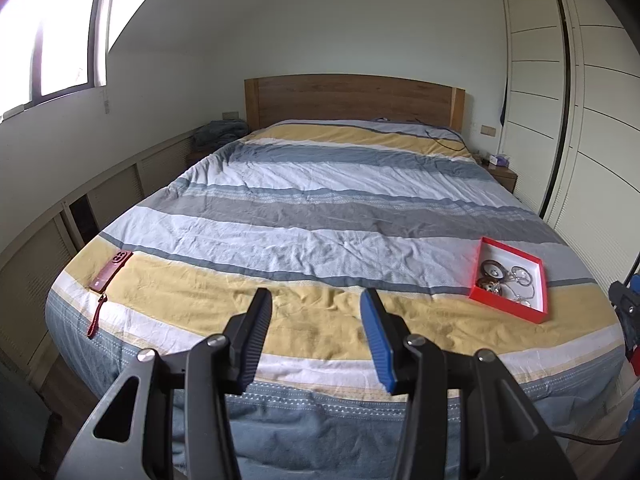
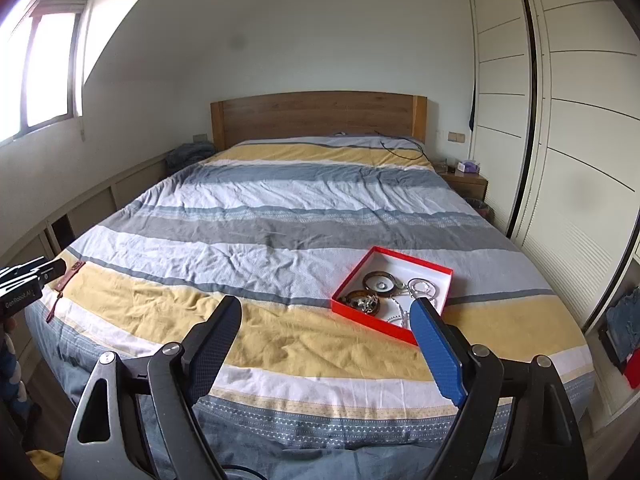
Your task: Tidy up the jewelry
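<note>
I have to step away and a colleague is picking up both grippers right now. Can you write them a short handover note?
Left gripper: open, empty, above the foot of the bed.
Right gripper: open, empty, just short of the red box.
Jewelry: bangles, rings and chains lie tangled together in the red box, on the bed's right side. A red phone lies at the left edge.
Done: nothing visibly sorted.
Left: all the organizing.
</note>
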Tool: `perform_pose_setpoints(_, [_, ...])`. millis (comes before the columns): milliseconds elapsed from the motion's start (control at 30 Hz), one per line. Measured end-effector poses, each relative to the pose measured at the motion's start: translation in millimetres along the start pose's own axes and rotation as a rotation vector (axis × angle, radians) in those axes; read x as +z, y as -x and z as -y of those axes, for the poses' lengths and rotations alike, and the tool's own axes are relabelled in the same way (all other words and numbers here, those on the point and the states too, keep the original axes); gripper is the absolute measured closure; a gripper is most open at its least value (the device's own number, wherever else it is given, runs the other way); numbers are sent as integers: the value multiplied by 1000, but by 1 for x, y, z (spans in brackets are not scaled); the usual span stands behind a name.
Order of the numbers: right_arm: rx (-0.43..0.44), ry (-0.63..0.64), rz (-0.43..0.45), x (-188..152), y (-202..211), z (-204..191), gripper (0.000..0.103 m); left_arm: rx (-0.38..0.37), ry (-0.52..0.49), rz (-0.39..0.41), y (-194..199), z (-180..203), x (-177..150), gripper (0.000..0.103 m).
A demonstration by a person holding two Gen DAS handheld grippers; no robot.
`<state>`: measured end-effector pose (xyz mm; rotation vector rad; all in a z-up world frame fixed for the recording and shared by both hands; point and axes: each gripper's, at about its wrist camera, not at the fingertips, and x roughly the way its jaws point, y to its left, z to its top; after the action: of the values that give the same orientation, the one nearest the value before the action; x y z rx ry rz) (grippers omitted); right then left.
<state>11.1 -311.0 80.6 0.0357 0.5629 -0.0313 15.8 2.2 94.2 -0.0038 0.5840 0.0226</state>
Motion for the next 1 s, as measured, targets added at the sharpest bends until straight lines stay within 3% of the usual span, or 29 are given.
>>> perform_pose_setpoints(233, [-2, -14, -61, -12, -20, 5, 18, -26, -26, -32, -19, 23, -2, 59])
perform_pose_setpoints(667, [-13, -44, -155, -26, -60, 25, 18, -64, -58, 10, -35, 49, -2, 59])
perform_pose_setpoints(1000, [-14, -43, -235, -40, -88, 32, 18, -69, -89, -78, -64, 66, -12, 59])
